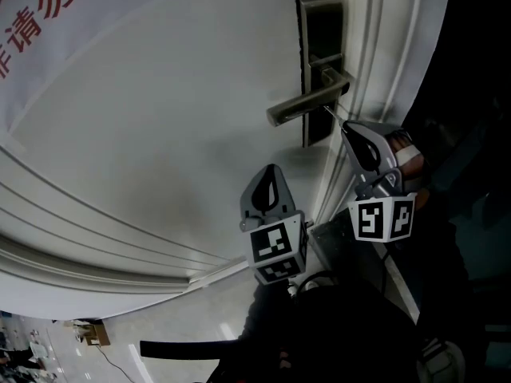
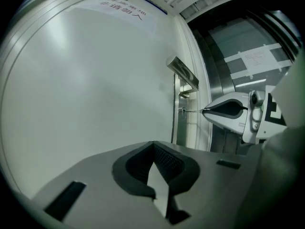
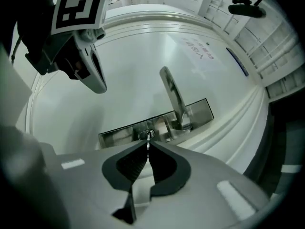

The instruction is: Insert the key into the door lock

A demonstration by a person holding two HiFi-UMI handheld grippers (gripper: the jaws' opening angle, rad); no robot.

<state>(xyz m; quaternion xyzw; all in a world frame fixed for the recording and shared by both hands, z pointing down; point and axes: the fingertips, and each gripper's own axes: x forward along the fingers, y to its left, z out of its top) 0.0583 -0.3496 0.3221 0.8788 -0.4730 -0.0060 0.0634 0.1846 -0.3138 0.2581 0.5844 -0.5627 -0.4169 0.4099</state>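
Observation:
A metal lock plate (image 1: pixel 321 22) with a lever handle (image 1: pixel 307 104) sits on the white door (image 1: pixel 160 134). My right gripper (image 1: pixel 348 128) is shut on a thin key (image 3: pixel 149 139), which points at the keyhole (image 3: pixel 146 135) just under the handle (image 3: pixel 172 97). The key's tip is at the keyhole; how deep it sits I cannot tell. From the left gripper view the key (image 2: pixel 192 111) spans the gap between the right gripper (image 2: pixel 206 111) and the plate (image 2: pixel 179 113). My left gripper (image 1: pixel 271 170) hangs lower left of the lock, shut and empty, its tip (image 2: pixel 153 144) facing the door.
A white banner with red characters (image 1: pixel 48 22) hangs on the door at upper left. Moulded door-frame strips (image 1: pixel 375 54) run right beside the lock. A metal panel with a taped paper (image 2: pixel 257 56) stands beyond the frame. Pale floor with a cable (image 1: pixel 104 349) shows at lower left.

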